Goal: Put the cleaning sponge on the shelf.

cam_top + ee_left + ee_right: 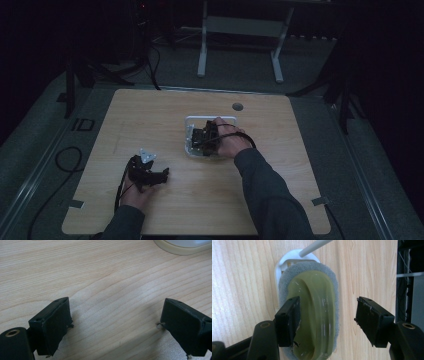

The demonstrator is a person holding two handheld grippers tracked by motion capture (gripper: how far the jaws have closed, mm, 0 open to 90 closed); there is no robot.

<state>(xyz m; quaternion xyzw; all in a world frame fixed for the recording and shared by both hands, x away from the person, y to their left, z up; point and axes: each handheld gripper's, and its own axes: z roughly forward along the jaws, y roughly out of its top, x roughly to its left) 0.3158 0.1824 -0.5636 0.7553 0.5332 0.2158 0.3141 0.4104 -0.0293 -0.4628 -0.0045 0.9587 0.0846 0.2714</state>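
Between the matt black, rubbery-looking fingers (pixel 288 320) of the right gripper (pixel 329 320) we see a scrubber (pixel 314 312) with a glossy, translucent yellow-green plastic grip and a rough grey fibrous pad around it. Beyond the fingers it lies on a smooth white plastic tray (pixel 277 270). Beneath the left gripper (pixel 115 322), whose pads are worn and frayed at the edges, the table (pixel 100 277) is pale wood-grain laminate, smooth and matt.
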